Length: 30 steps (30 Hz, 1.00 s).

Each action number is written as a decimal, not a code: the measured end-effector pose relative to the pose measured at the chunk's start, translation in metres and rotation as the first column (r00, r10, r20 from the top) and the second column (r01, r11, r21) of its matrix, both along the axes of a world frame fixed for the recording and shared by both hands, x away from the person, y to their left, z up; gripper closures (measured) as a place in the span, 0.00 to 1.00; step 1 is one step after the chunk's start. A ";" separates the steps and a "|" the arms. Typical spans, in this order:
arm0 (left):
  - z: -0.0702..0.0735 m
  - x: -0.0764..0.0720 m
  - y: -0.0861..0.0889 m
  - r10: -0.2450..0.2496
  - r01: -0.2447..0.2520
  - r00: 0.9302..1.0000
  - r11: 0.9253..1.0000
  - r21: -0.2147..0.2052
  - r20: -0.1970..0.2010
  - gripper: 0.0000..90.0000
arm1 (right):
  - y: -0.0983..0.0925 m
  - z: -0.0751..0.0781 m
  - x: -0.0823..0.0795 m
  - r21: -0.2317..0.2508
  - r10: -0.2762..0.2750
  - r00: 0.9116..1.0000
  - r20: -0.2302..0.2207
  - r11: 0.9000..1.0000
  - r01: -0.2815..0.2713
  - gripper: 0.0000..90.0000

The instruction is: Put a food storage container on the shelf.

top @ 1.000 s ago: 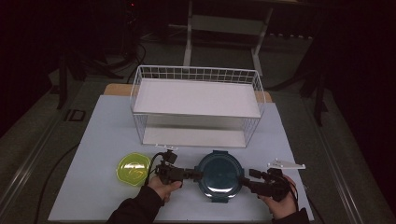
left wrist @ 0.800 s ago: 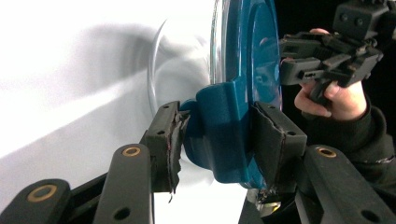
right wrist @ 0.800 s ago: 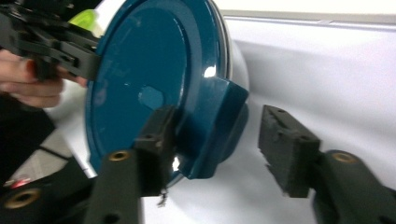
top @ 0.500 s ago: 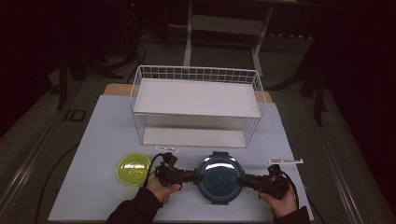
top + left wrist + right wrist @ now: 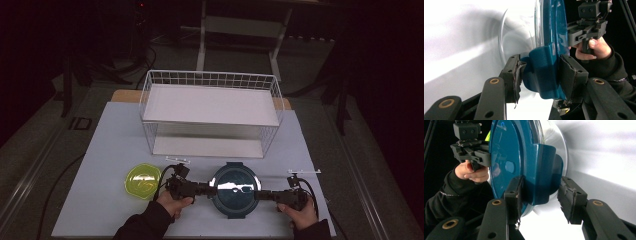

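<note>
A round clear container with a teal lid (image 5: 234, 187) rests on the white table near the front edge. My left gripper (image 5: 212, 189) is shut on the lid's left clasp tab (image 5: 541, 72), both pads pressing on it. My right gripper (image 5: 256, 194) reaches in from the opposite side. Its jaws have just been closing and now straddle the right clasp tab (image 5: 544, 175). One pad (image 5: 515, 195) lies against the lid's face. The other pad (image 5: 570, 200) stands a sliver off the tab. In each gripper view, the other hand and its gripper appear beyond the lid.
A yellow-green bowl (image 5: 143, 181) sits just left of my left hand. A white wire rack (image 5: 210, 107) with two shelves stands behind the container. The white table top (image 5: 110, 150) ends close in front of the hands; dark floor surrounds it.
My right gripper has moved left and down to the lid's right clasp, and its jaws have narrowed around it. The left gripper has kept its hold and place.
</note>
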<state>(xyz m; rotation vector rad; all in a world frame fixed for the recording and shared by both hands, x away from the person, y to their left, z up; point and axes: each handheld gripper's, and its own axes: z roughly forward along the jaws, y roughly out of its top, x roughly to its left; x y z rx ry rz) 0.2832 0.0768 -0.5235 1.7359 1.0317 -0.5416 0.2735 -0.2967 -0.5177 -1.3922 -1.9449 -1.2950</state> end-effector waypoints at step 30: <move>0.049 -0.006 0.006 0.011 -0.012 0.999 1.000 0.010 0.042 0.63 | 0.007 0.045 -0.009 -0.023 -0.006 0.997 0.075 1.000 0.007 0.63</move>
